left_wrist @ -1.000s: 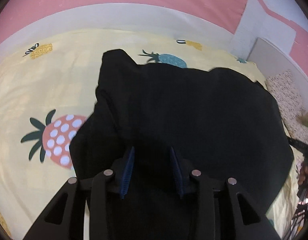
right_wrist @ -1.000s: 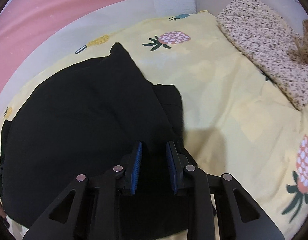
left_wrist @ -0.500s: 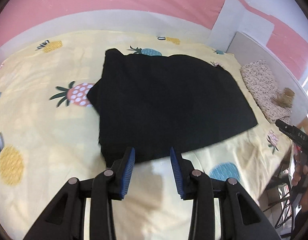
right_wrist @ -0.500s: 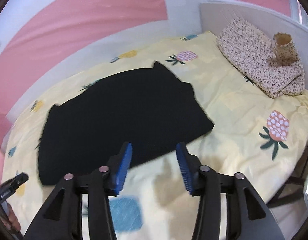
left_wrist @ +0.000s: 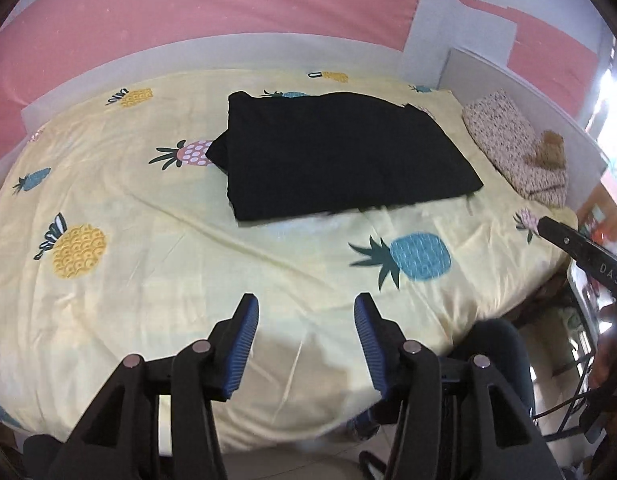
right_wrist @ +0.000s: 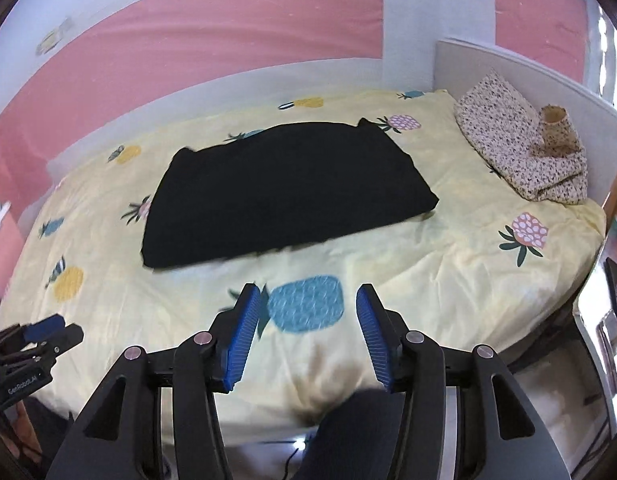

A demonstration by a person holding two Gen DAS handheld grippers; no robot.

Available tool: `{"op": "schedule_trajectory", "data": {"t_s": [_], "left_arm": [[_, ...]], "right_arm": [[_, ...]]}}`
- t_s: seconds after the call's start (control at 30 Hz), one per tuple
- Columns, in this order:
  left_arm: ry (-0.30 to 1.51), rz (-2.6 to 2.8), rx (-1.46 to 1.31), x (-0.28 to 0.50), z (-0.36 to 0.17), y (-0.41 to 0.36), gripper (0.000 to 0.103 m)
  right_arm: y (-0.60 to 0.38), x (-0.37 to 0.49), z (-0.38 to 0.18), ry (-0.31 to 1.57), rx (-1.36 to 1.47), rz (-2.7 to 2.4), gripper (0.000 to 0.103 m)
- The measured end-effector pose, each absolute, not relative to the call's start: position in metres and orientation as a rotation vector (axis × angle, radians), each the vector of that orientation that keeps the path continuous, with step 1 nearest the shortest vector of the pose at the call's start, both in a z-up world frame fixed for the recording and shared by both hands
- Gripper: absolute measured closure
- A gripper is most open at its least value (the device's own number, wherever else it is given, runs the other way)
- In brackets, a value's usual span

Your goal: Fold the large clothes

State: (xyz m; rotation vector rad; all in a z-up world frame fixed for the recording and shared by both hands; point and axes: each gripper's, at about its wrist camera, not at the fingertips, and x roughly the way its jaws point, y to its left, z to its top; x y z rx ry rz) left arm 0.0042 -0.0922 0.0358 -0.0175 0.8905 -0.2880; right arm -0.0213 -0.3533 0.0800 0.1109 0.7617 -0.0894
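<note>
Black garment (left_wrist: pixel 340 156) — folded into a flat rectangle, lying on the far half of the bed (left_wrist: pixel 148 280), over the yellow pineapple-print sheet. Left hand-held gripper (left_wrist: pixel 304 312) — jaws opening, nothing between them, above the near edge of the bed, well apart from the garment. Right hand-held gripper (right_wrist: pixel 304 300) — jaws opening, likewise empty, over a blue pineapple print. Speckled pillow (right_wrist: pixel 516 148) — at the headboard, right of the garment.
</note>
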Motion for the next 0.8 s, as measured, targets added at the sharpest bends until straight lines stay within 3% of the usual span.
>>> {"op": "schedule_trajectory", "data": {"t_s": [0.4,0.8], "left_arm": [[0.87,-0.271,-0.029,-0.014,0.038,-0.094,0.044],[0.873,-0.268,-0.028,-0.014,0.037,-0.095,0.044]], "right_arm": [[-0.331,-0.046,0.076,0.765,0.058,-0.071,0.052],[-0.329,-0.048,0.072,0.785,0.063,-0.065,0.052]]}}
